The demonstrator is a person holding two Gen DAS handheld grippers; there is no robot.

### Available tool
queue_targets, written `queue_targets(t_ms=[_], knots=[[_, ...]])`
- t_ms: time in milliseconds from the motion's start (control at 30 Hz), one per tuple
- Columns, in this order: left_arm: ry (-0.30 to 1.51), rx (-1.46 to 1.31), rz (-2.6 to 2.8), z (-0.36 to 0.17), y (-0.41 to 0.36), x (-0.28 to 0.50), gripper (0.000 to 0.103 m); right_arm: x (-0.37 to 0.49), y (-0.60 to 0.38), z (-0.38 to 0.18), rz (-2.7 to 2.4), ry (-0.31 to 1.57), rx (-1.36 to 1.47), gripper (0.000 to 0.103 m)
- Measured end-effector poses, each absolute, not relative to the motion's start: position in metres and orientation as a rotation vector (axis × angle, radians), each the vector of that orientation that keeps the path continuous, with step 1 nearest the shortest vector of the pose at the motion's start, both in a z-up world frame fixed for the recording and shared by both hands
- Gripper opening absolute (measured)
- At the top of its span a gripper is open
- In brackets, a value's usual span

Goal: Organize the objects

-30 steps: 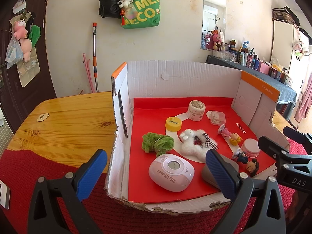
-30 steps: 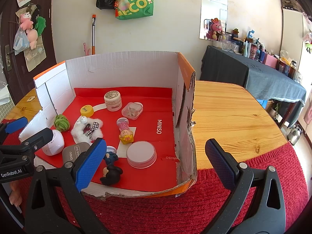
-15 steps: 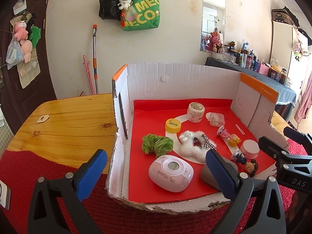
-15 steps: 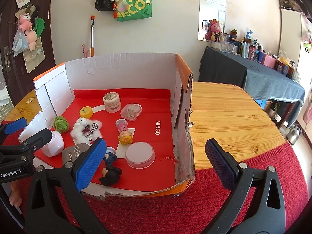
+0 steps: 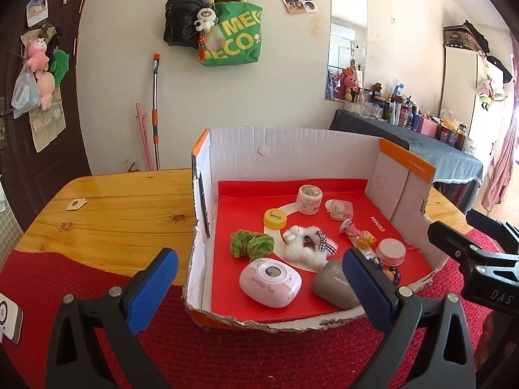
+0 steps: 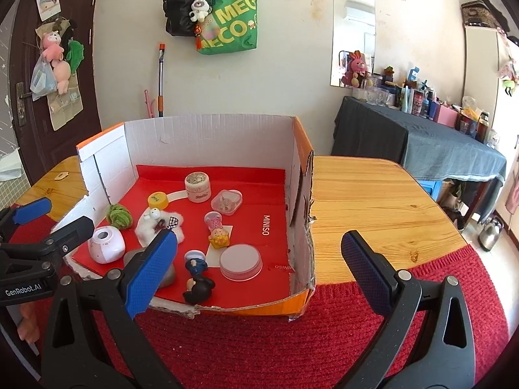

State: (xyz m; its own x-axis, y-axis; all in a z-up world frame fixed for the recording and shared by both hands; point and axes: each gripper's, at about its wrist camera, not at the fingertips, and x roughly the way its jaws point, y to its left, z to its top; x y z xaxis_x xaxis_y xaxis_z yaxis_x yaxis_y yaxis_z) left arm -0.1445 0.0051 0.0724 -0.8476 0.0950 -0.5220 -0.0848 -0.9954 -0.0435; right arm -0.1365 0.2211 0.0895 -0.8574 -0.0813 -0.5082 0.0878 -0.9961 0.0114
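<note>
Objects sit scattered on red liner of cardboard box (image 5: 292,149), frame centre. Left gripper (image 5: 259,287) & right gripper (image 6: 256,264) both wide, empty, low in frame. Stage unclear: sorted or not.

Both views are bright and evenly lit by daylight that enters from the right side of the room. The glossy wooden tabletop (image 6: 373,201) carries a pale sheen, and the white cardboard wall of the box (image 5: 292,152) glows without burning out. Shadows under the small items are soft and short. Focus is sharp throughout. Fisheye distortion bends the dark brown door (image 5: 19,129) and blackens the frame corners.
</note>
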Motion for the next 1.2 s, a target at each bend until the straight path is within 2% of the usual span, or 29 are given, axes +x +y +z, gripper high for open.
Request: queue_targets(t_ms=[300, 767, 900, 1200], knots=[[-0.014, -0.912, 2.922, 0.073, 0.002, -0.114, 0.103, -0.1, 0.229, 0.099, -2.927, -0.011, 0.87, 0.103], [-0.033, -1.224, 2.822, 0.022, 0.006, -0.103, 0.103, -0.093, 0.221, 0.033, -2.809, 0.023, 1.274, 0.103], [-0.058, -1.309, 2.78, 0.011, 0.006, -0.107, 0.103, -0.096, 0.224, 0.025, -2.823, 0.044, 1.336, 0.103], [0.007, -1.356, 2.811, 0.006, 0.011, -0.111, 0.103, -0.098, 0.223, 0.022, -2.826, 0.048, 1.367, 0.103]])
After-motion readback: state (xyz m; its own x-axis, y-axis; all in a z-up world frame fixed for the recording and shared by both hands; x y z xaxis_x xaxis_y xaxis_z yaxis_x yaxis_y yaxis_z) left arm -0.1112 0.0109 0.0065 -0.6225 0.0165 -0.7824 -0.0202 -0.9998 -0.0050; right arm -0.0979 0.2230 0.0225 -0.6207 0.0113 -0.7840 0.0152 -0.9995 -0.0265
